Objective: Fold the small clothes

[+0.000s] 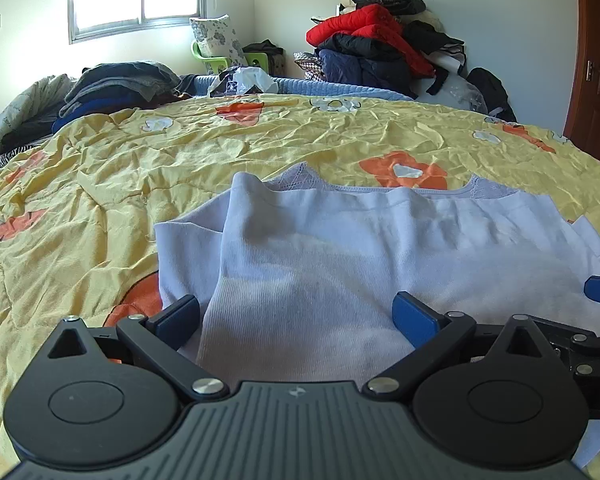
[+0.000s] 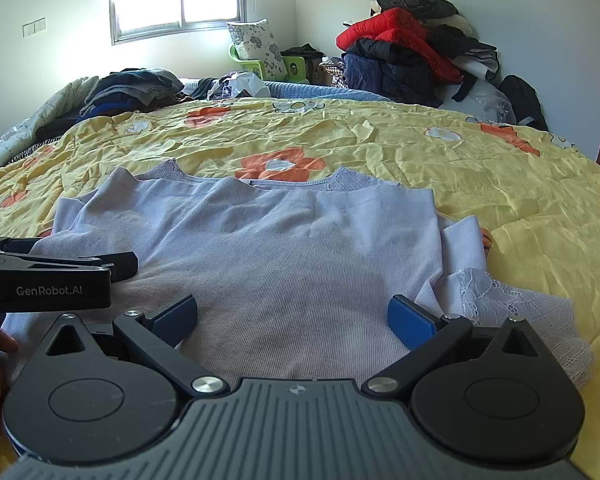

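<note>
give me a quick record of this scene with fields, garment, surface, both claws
garment: pale lilac top with lace trim, lying flat, sides folded in
surface: yellow floral bedspread
left claw: open, low over the garment's near edge, gripping nothing
right claw: open, low over the near edge, gripping nothing
background: red jacket on a clothes pile by the wall

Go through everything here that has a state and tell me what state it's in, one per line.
Left gripper: jaws open, empty, over the near hem.
Right gripper: jaws open, empty.
Lilac top: lying flat on the bed, both sides folded inward, not yet folded lengthwise.
Lace sleeve: sticking out from the right fold.
Yellow quilt: spread out, wrinkled.
Red jacket: heaped on a pile, unfolded.
</note>
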Motion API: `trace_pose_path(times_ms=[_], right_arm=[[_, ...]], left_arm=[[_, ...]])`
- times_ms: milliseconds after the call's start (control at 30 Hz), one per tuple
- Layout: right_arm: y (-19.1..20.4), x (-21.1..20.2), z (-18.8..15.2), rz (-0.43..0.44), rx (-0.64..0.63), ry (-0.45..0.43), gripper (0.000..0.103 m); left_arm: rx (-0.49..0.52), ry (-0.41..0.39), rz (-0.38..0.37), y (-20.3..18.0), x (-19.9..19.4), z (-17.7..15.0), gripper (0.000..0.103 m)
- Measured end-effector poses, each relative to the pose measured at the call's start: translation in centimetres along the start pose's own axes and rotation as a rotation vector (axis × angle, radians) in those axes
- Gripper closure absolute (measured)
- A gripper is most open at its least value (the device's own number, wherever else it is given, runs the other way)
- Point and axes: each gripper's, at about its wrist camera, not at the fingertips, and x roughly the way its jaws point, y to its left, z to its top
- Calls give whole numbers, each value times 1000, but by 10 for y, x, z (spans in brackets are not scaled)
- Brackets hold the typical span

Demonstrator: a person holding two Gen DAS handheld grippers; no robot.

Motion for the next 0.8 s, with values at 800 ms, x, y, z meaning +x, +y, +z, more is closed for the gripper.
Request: trace_pose_path(times_ms=[800], right_arm=[[-2,-14,-3,17,57,-45,1]], left_arm=[[-112,73,-103,89,-20,14,0]])
